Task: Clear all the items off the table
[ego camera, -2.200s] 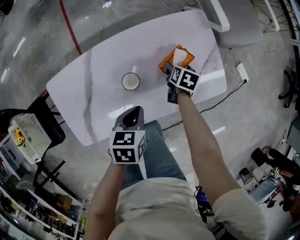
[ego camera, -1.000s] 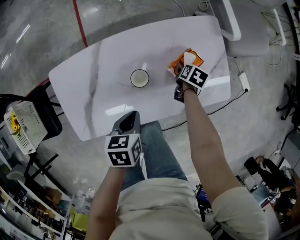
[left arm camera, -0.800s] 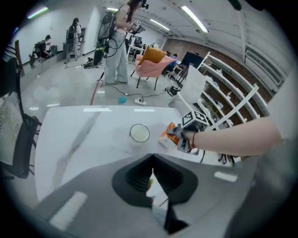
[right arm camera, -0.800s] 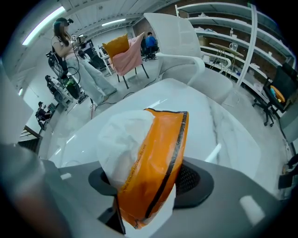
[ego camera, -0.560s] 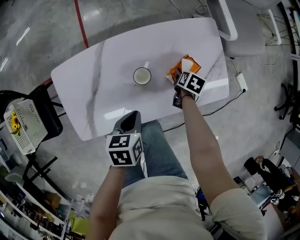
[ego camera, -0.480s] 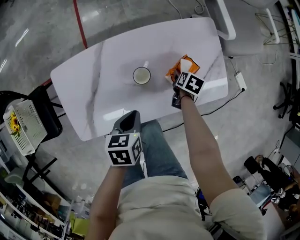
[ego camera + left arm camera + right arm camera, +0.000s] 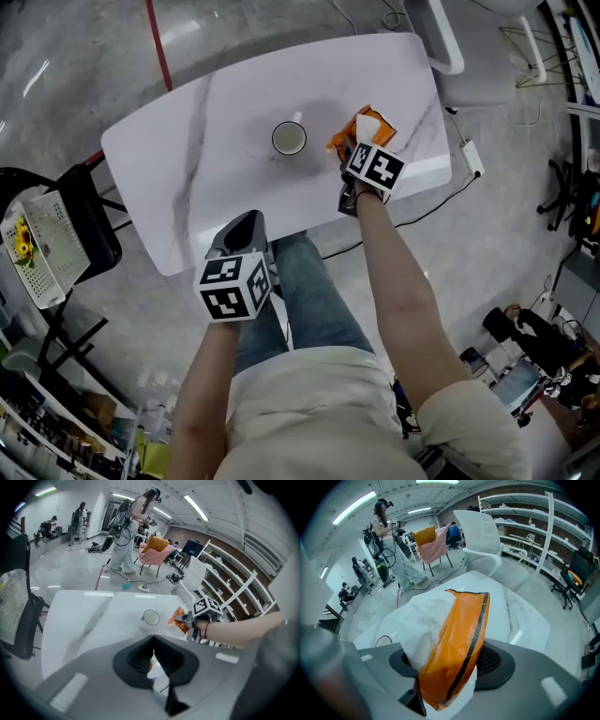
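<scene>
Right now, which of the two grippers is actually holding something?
The right gripper, clamped on the orange-and-white plastic pack; the left gripper is shut and empty.

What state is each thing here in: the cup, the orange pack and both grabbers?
cup: upright on the table, untouched.
pack: gripped, white tissue sticking out.
right gripper: fingers shut on the pack.
left gripper: fingers shut, empty.

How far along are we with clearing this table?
Done: nothing visibly set aside yet. In hand: the right gripper has its jaws clamped on the orange tissue pack, held over the table. Remaining: the white mug sits on the table, untouched; the left gripper is shut and empty.
</scene>
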The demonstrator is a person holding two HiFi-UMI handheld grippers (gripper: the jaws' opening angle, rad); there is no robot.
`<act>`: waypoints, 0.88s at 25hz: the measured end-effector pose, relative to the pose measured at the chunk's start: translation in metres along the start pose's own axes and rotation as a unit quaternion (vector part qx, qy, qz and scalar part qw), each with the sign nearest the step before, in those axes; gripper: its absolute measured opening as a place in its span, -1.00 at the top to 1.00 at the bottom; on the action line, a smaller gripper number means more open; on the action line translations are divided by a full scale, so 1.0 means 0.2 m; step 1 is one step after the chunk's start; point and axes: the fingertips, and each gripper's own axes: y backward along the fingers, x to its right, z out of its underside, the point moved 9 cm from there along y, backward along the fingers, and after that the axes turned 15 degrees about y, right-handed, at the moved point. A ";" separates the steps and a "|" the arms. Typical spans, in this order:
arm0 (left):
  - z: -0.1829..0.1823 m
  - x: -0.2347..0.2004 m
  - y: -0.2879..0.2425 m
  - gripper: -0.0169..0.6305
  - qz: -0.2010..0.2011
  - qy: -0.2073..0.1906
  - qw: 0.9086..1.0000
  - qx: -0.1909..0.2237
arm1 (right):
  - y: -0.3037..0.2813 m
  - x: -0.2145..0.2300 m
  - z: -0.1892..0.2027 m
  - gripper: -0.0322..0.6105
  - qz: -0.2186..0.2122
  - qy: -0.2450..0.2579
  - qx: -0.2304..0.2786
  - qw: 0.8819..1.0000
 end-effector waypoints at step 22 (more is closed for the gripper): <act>0.01 -0.38 0.41 0.92 -0.004 0.027 0.999 0.045 | 0.42 -0.32 0.16 -0.02 0.018 0.058 0.025 0.998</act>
